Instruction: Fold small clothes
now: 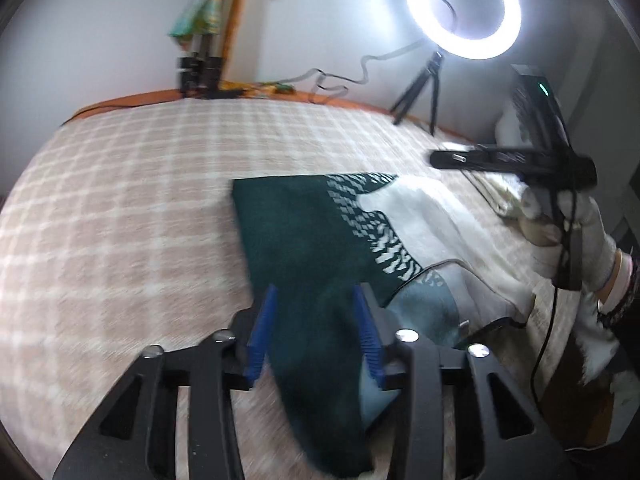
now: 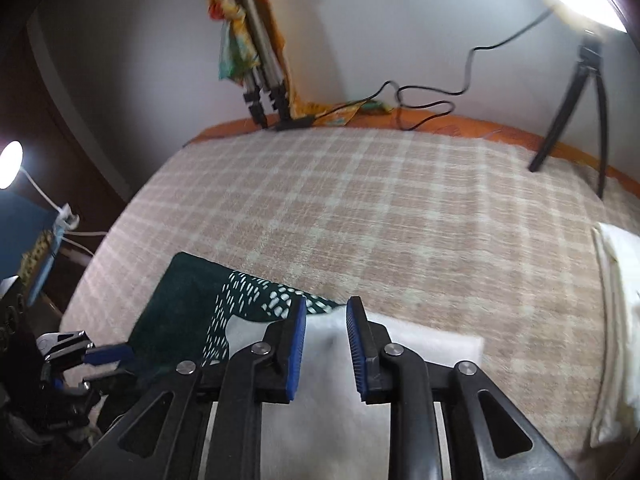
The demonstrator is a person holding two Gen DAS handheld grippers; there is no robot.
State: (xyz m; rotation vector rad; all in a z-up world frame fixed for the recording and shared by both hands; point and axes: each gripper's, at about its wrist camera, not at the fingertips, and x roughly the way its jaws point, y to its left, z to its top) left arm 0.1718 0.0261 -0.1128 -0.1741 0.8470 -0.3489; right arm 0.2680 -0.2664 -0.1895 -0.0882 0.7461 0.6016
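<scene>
Left wrist view, nearest first: the left gripper hangs over the dark green end of the garment, its blue fingers spread apart with the cloth running between them but pressed by neither, so it looks released. That green end trails toward the camera, while the rest of the garment lies flat on the checked bed cover, green changing through a speckled band into white. Probably it has been laid out like this so a fold can be made across it.

Beyond it on the right, a gloved hand carries the right gripper. In the right wrist view, its fingers stand parted above the white part, gripping nothing. The left gripper shows at the lower left edge there, at the green side, so the two sit at opposite ends of the garment.

Farther back a folded white cloth lies aside, perhaps already finished. A ring light on a small tripod stands by the wall.
</scene>
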